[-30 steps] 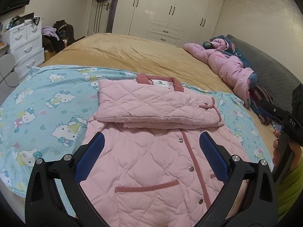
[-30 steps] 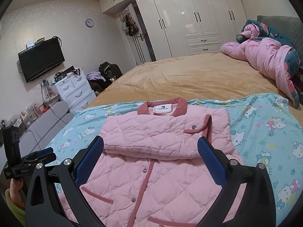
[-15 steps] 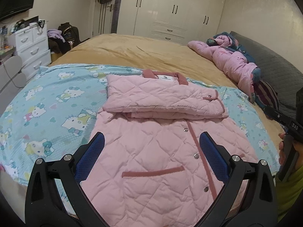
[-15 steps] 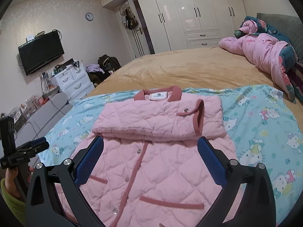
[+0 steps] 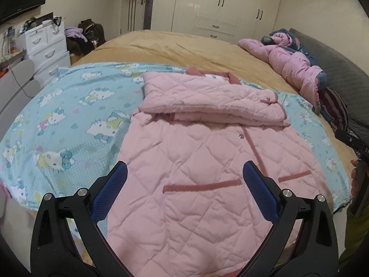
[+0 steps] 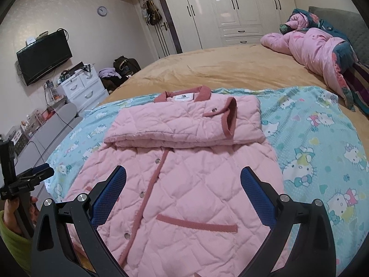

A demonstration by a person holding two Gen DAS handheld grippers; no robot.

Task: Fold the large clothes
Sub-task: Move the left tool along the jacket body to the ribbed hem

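Observation:
A pink quilted jacket [image 5: 207,157] lies front-up on a light blue cartoon-cat sheet [image 5: 69,120], collar at the far end, both sleeves folded across its chest in a thick band [image 5: 212,101]. It also shows in the right wrist view [image 6: 184,184]. My left gripper [image 5: 184,173] is open and empty, above the jacket's lower half near the hem. My right gripper [image 6: 183,175] is open and empty, above the same lower half. The left gripper also shows at the left edge of the right wrist view [image 6: 25,177].
The sheet lies on a tan bed [image 5: 184,48]. A bunched pink duvet [image 6: 318,46] lies at the far right by the grey headboard [image 5: 341,73]. White drawers [image 6: 83,87], a wall TV [image 6: 43,57] and wardrobes [image 6: 230,9] stand beyond the bed.
Both grippers have drawn back toward the jacket's hem and tilted down, so more of the lower jacket and its pockets shows. Both stayed open. The jacket has not moved.

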